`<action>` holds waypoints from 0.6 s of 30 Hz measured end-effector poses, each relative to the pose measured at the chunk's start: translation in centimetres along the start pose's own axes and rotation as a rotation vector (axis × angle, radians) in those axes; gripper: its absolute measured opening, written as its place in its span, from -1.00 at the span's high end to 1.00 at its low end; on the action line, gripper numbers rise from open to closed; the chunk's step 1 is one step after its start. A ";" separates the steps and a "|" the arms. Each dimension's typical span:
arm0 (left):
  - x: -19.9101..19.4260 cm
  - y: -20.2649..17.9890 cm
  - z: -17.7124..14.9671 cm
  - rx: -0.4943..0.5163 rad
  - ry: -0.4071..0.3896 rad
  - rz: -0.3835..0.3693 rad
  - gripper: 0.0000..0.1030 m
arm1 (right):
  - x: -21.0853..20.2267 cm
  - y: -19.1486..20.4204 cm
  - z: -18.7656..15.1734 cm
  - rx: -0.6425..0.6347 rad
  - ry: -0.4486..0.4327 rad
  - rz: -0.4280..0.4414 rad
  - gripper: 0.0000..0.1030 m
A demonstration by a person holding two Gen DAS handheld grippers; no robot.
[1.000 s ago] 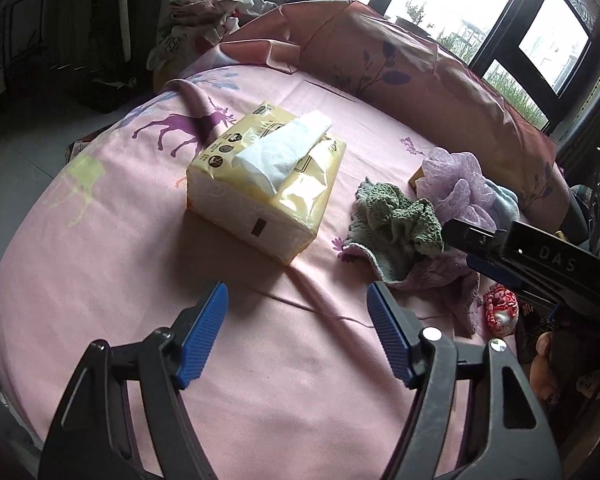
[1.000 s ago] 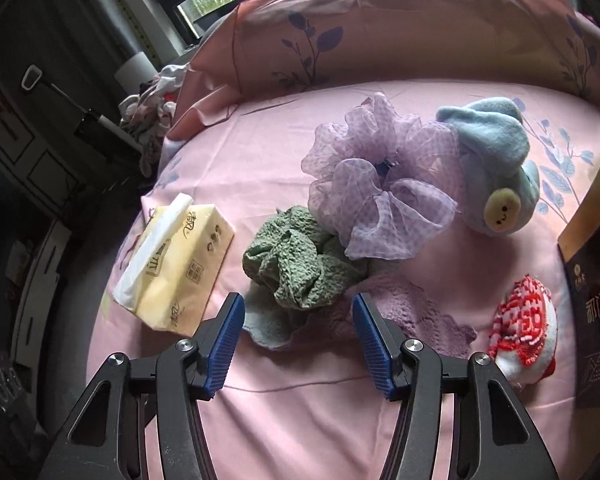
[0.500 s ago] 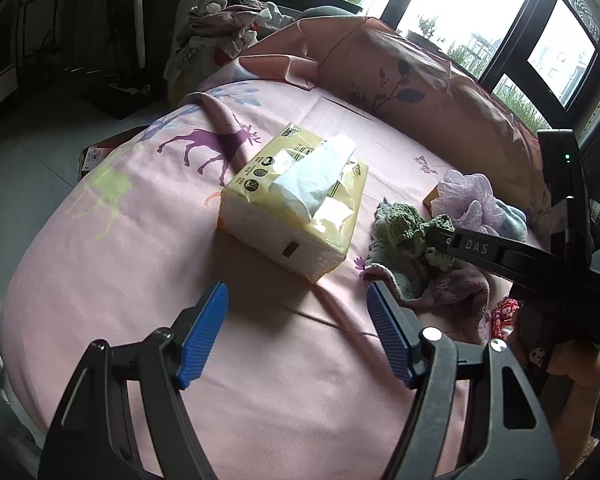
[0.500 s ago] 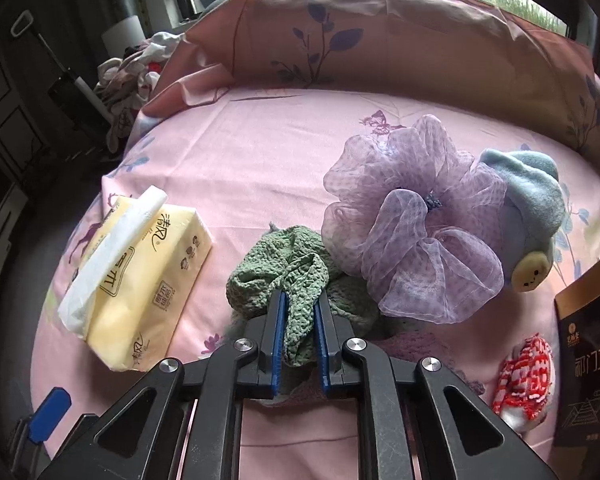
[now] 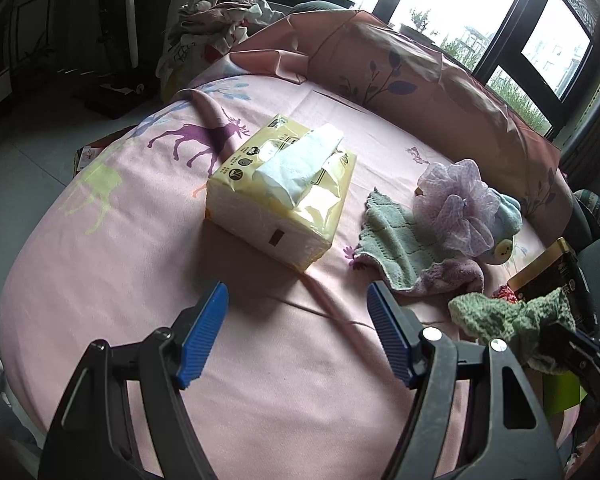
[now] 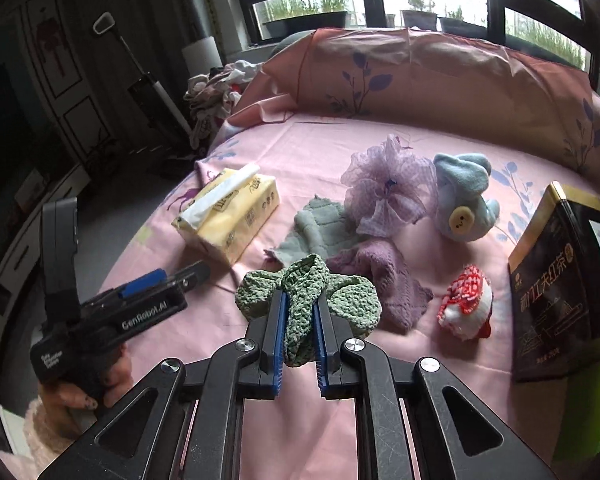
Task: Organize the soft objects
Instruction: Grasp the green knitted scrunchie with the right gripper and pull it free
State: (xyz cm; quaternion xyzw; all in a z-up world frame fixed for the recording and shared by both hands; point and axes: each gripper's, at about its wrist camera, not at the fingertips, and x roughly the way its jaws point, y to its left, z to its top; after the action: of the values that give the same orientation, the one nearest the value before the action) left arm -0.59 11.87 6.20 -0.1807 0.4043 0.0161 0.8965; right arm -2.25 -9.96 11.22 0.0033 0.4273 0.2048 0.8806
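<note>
My right gripper (image 6: 300,308) is shut on a green knitted scrunchie (image 6: 342,300), lifted off the pink bed; the same green scrunchie (image 5: 508,316) hangs at the right edge of the left wrist view. On the bed lie a green and purple towel (image 6: 320,232), a lilac mesh scrunchie (image 6: 384,188), a blue plush toy (image 6: 464,196) and a red-white soft toy (image 6: 466,300). My left gripper (image 5: 296,320) hovers open over bare pink sheet, near the yellow tissue pack (image 5: 284,192); the left gripper (image 6: 180,276) shows from the side, held by a hand, in the right wrist view.
A black and gold box (image 6: 560,280) stands at the bed's right edge, with something lime green (image 5: 564,392) below it. A pink pillow (image 6: 440,76) runs along the back under the windows. A pile of clothes (image 5: 216,12) sits at the far left.
My right gripper closed on the green scrunchie, lifted it off the towel and carried it toward the near right. The towel now lies uncovered. The left gripper stayed put.
</note>
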 end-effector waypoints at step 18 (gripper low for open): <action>-0.3 -5.3 -2.8 0.121 0.115 -0.239 -0.78 | 1.0 -6.5 -3.2 0.190 0.095 0.066 -0.51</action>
State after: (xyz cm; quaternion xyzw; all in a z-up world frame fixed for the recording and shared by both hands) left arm -1.92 6.04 6.36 -0.1739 0.4307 -0.1257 0.8766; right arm -1.78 -16.07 7.28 0.0911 0.4858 0.1921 0.8478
